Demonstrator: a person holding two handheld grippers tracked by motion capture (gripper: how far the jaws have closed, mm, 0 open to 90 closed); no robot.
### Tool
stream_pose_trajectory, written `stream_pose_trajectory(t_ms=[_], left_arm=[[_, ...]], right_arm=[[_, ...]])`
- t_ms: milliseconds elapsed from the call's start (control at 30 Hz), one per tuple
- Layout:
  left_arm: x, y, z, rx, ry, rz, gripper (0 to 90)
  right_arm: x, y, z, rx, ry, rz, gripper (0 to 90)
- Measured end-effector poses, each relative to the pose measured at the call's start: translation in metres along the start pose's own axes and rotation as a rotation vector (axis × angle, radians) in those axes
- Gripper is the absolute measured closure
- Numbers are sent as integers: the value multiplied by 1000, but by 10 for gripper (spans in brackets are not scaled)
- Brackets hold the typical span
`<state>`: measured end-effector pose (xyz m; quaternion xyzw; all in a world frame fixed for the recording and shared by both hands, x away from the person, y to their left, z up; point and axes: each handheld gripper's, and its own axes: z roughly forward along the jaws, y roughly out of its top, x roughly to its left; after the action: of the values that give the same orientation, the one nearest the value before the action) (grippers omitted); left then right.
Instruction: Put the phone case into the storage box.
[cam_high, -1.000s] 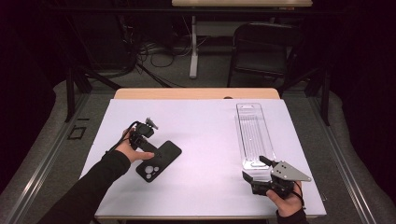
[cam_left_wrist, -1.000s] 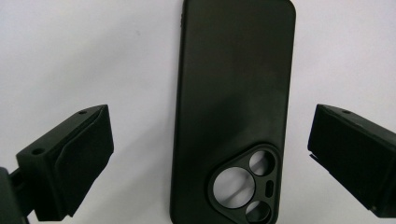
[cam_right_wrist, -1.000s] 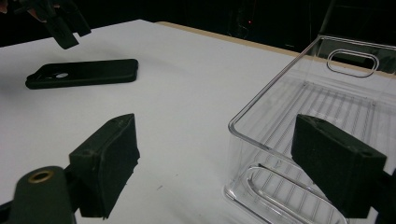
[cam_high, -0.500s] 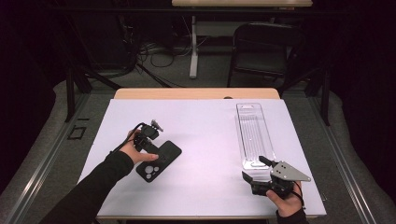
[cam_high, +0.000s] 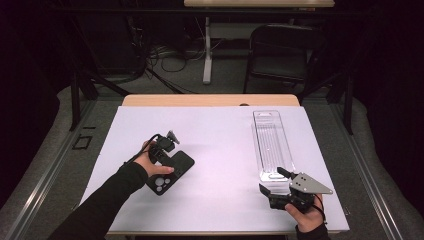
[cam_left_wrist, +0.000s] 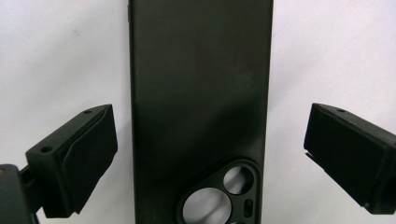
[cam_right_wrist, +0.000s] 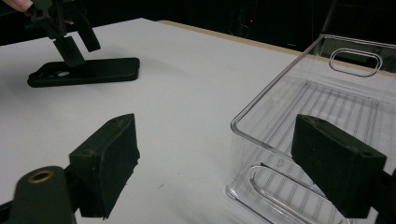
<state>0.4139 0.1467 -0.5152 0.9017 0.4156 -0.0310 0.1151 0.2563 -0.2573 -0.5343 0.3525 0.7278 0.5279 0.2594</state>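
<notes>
A: High view first. Black phone case (cam_high: 170, 172) flat on the white bench (cam_high: 220, 145), camera cutout toward the near edge, left of centre. Left tongs (cam_high: 167, 159) directly over its middle, hand (cam_high: 150, 162) tipped down onto it. Probably lined up so as to pinch the case across its narrow width.

B: And on the other side? Clear plastic bin (cam_high: 272, 147) lying lengthwise at the right, well apart from the case. Right tongs (cam_high: 272, 187) just at its near end, low by the bench edge. Looks like waiting there to steady the bin, or to receive.

A: Left gripper view now. Case (cam_left_wrist: 201, 93) running straight up between the jaws, cutout at the bottom. Jaws spread wide, white bench visible on both sides, no contact with either long edge. Centred well, so ready to close.

B: Right gripper view. Jaws also wide apart, gripping nothing; near corner of the bin (cam_right_wrist: 280, 140) between them, rim not touched. Far off at upper left, the case (cam_right_wrist: 84, 72) with the other tongs (cam_right_wrist: 70, 42) above it.

A: Against a second ago? Left hand nearer the case and lower, shifted from its far end toward its middle. Case itself unmoved. Right tongs and bin much the same.
</notes>
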Motion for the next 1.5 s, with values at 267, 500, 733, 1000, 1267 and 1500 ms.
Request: stream_pose_trajectory(t_ms=[267,500,733,1000,1267,1500], left_arm=[[-1,5,9,31,29,14,25],[1,7,14,46,54,14,24],[0,7,18,69,65,18,19],[0,8,22,89,78,18,19],[-2,8,25,106,80,20,19],[-2,8,25,107,88,20,31]], right_arm=[[0,0,0,-2,1,1,144],[0,0,0,-1,3,-1,144],[0,0,0,1,4,-3,144],[0,0,0,1,5,-1,144],[0,0,-1,-2,4,-3,144],[0,0,-1,0,7,-3,144]])
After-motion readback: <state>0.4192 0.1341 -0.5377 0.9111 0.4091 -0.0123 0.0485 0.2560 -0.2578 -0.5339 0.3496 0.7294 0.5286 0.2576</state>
